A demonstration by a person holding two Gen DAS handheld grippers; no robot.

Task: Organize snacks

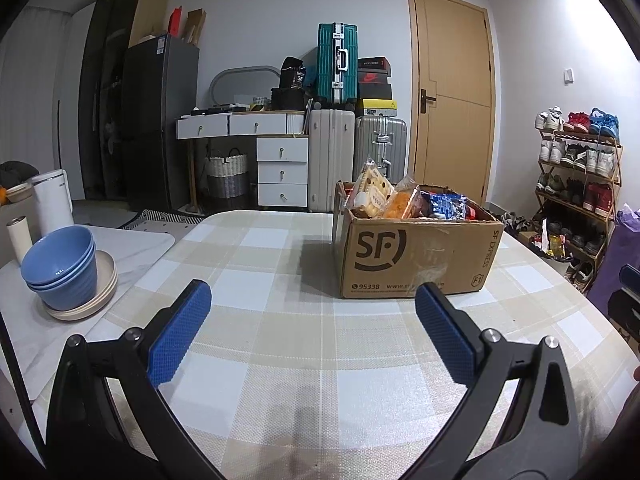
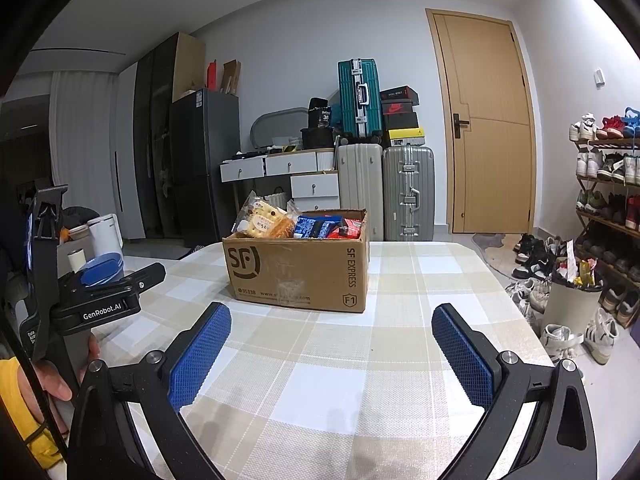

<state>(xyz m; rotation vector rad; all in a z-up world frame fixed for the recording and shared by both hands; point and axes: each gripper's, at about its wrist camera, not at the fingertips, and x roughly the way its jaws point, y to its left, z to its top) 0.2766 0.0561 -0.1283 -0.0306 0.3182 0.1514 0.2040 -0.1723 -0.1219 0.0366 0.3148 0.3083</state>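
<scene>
Both grippers open and empty, short of the snack box.

The left gripper (image 1: 314,294) and right gripper (image 2: 332,316) stand spread wide above the checked tablecloth (image 1: 280,360), holding nothing. The cardboard box (image 2: 298,270) sits mid-table, filled with snack packets (image 2: 264,220) that stick up past its rim. The packets are likely light, soft, crinkly and slippery, their contents crushable: pinch gently at a sealed edge, not across the body.
</scene>
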